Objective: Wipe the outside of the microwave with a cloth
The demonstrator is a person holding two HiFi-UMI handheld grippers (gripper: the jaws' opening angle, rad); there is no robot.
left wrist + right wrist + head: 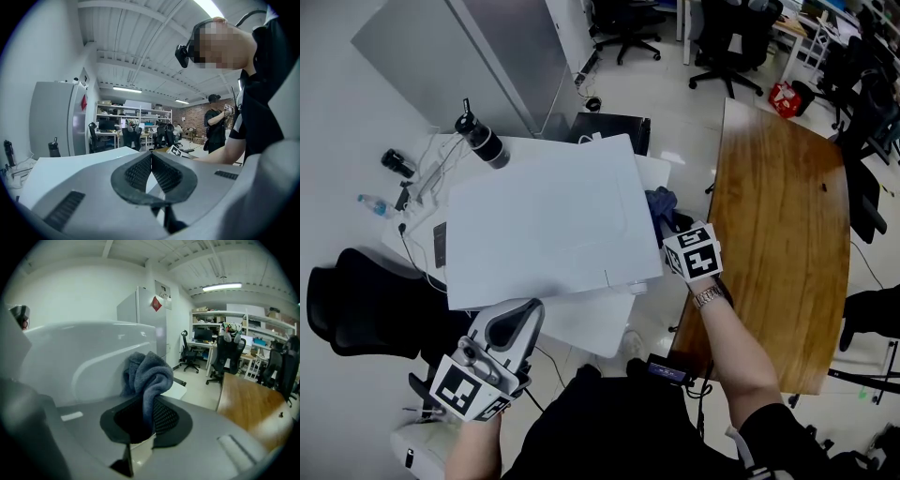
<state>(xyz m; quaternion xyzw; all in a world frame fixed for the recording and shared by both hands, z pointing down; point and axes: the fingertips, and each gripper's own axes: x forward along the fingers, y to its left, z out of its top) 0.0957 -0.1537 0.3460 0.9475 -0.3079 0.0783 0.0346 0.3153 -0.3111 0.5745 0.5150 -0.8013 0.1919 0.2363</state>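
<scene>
Microwave (544, 225): white, sits on a white counter (581, 323); from the head view we look down on its flat top.

Right tool (147, 416): clamped on a blue-grey cloth (149, 376). The cloth bunches up out of the jaws in a thick fold. From above, the cloth sits against the microwave's right side, near the far end of that side, with the tool's marker cube just beside the near right corner. We cannot tell how firmly the cloth presses on the wall.

Left tool (151, 157): jaws together, nothing between them. It hangs low off the microwave's near left corner, apart from it.

Bottle (483, 139): dark, stands at the far left corner of the microwave. A wooden table (778, 234) lies to the right, and a black chair (356, 305) to the left.
</scene>
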